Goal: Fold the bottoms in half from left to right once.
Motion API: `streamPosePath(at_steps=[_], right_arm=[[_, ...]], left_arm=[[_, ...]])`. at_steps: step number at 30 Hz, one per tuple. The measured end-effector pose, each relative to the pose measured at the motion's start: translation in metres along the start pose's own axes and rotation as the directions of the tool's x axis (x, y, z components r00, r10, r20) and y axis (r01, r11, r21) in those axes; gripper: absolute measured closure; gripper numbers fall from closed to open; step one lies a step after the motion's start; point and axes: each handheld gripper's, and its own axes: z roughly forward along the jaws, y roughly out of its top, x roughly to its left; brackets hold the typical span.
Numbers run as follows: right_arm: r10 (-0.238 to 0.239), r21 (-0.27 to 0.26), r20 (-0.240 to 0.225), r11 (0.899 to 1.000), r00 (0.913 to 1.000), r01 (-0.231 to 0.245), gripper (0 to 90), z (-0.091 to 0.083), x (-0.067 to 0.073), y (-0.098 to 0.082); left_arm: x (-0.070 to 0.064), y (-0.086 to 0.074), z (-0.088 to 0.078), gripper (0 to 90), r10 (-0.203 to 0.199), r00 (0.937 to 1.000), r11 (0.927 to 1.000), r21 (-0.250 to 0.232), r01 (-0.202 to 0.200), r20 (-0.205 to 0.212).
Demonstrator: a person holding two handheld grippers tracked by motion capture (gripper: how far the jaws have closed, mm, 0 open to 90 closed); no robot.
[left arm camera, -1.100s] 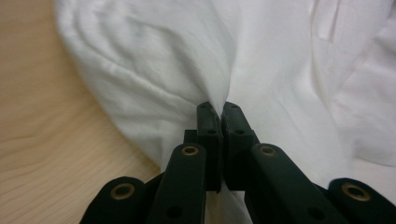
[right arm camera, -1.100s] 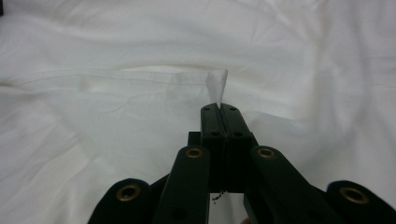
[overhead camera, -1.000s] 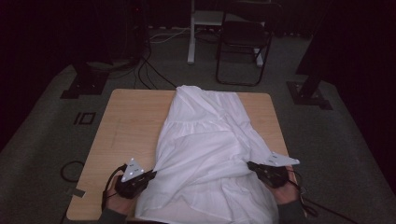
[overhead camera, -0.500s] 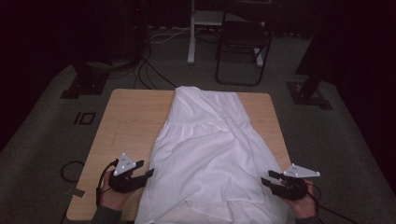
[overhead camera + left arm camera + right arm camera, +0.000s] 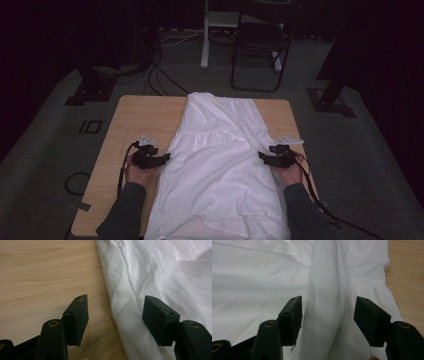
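A white garment [image 5: 220, 165] lies lengthwise down the middle of the wooden table [image 5: 135, 120], its near end at the front edge. My left gripper [image 5: 164, 159] sits at the cloth's left side and points right. Its jaws have just been opening, and in the left gripper view [image 5: 116, 312] they straddle the cloth's edge [image 5: 162, 272] without pinching it. My right gripper [image 5: 262, 157] sits at the right side and points left. Its jaws have also just been opening, and a raised fold [image 5: 324, 290] runs between them [image 5: 328, 312] untouched.
Bare wood [image 5: 45, 272] lies left of the cloth, and a narrower strip [image 5: 409, 277] lies on its right. On the floor beyond the table stand a dark folding chair [image 5: 260, 50], a white post [image 5: 204, 35], black stand bases [image 5: 90, 92] and cables [image 5: 155, 75].
Both grippers left the near corners of the cloth, swung outward, then moved farther up its sides. Both sets of jaws went from shut to open.
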Motion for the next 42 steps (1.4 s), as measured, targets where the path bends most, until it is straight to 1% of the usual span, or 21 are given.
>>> streamPosePath(at_steps=[2,4,7,9,10,11,13,14,16,20,23,24,26,28,29,32,34,36,38,40,42], right_arm=[[0.006,0.022,0.026,1.000,0.9996,-0.007,36.7,0.012,-0.002,0.004],[0.028,0.033,0.028,0.999,0.9992,-0.029,39.2,0.021,-0.006,0.005],[0.043,0.038,-0.012,0.998,0.9990,-0.043,59.1,0.027,-0.009,0.005],[0.038,0.045,-0.030,0.998,0.9988,-0.036,63.3,0.029,-0.007,0.005],[0.028,0.042,-0.037,0.999,0.9989,-0.026,70.2,0.029,-0.006,0.005],[0.020,0.036,-0.047,0.999,0.9987,-0.018,76.1,0.028,-0.005,0.005],[0.015,0.020,-0.043,1.000,0.9990,-0.014,84.6,0.025,-0.002,0.007],[0.015,0.002,-0.039,1.000,0.9991,-0.015,86.7,0.021,-0.001,0.009],[0.027,-0.041,-0.037,0.999,0.9989,-0.029,87.9,0.011,0.000,0.013],[0.048,-0.118,0.002,0.992,0.9989,-0.047,88.4,-0.020,-0.005,0.022],[0.066,-0.156,0.054,0.986,0.9964,-0.057,88.5,-0.043,-0.014,0.023],[0.075,-0.156,0.072,0.986,0.9946,-0.063,88.4,-0.047,-0.017,0.022],[0.094,-0.135,0.094,0.987,0.9911,-0.081,88.4,-0.049,-0.025,0.015],[0.088,-0.075,0.160,0.994,0.9831,-0.077,88.4,-0.039,-0.030,0.006],[0.089,-0.044,0.178,0.996,0.9799,-0.083,88.3,-0.032,-0.033,0.001],[0.106,0.026,0.189,0.993,0.9763,-0.113,88.0,-0.013,-0.041,-0.015],[0.096,0.053,0.195,0.993,0.9762,-0.108,87.7,-0.005,-0.041,-0.021],[0.099,0.055,0.194,0.992,0.9760,-0.112,87.5,0.000,-0.041,-0.025],[0.113,0.050,0.192,0.991,0.9749,-0.125,87.2,0.000,-0.041,-0.025],[0.100,0.052,0.200,0.992,0.9748,-0.113,87.2,0.001,-0.040,-0.025],[0.090,0.052,0.205,0.993,0.9746,-0.102,87.2,0.001,-0.037,-0.025]], left_arm=[[0.000,0.002,0.009,37.9,-0.013,0.9996,0.9999,0.008,0.013,0.026],[-0.001,0.003,0.016,39.1,-0.025,0.9982,0.9996,0.014,0.024,0.055],[-0.001,0.005,0.025,43.2,-0.056,0.9938,0.9984,0.011,0.055,0.096],[-0.001,0.006,0.029,46.1,-0.085,0.9881,0.9964,0.006,0.085,0.128],[-0.002,0.008,0.030,49.0,-0.091,0.9864,0.9959,0.012,0.090,0.137],[-0.004,0.009,0.032,56.9,-0.078,0.9864,0.9969,0.022,0.076,0.144],[-0.009,0.010,0.031,76.9,-0.039,0.9911,0.9992,0.011,0.038,0.127],[-0.011,0.010,0.028,85.4,-0.038,0.9910,0.9993,-0.001,0.038,0.128],[-0.015,0.012,0.018,87.5,-0.021,0.9934,0.9991,-0.033,0.025,0.113],[-0.021,0.018,-0.020,88.2,-0.035,0.9985,0.9912,-0.126,0.040,0.042],[-0.031,0.019,-0.042,88.2,0.006,0.9988,0.9878,-0.155,-0.014,-0.049],[-0.034,0.019,-0.044,88.0,0.018,0.9981,0.9873,-0.156,-0.027,-0.059],[-0.039,0.021,-0.041,83.7,0.042,0.9976,0.9870,-0.153,-0.050,-0.055],[-0.043,0.023,-0.032,65.0,0.068,0.9965,0.9879,-0.136,-0.074,-0.050],[-0.044,0.023,-0.027,59.4,0.067,0.9963,0.9900,-0.121,-0.073,-0.054],[-0.052,0.022,-0.016,51.8,0.091,0.9951,0.9905,-0.101,-0.094,-0.039],[-0.061,0.020,-0.012,50.6,0.129,0.9916,0.9864,-0.101,-0.129,-0.008],[-0.071,0.018,-0.005,50.2,0.177,0.9841,0.9820,-0.068,-0.176,0.009],[-0.079,0.014,0.004,50.4,0.212,0.9772,0.9771,-0.016,-0.212,0.006],[-0.082,0.009,0.015,53.3,0.226,0.9742,0.9737,0.031,-0.226,0.003],[-0.083,0.004,0.025,61.0,0.253,0.9665,0.9650,0.082,-0.249,-0.042]])
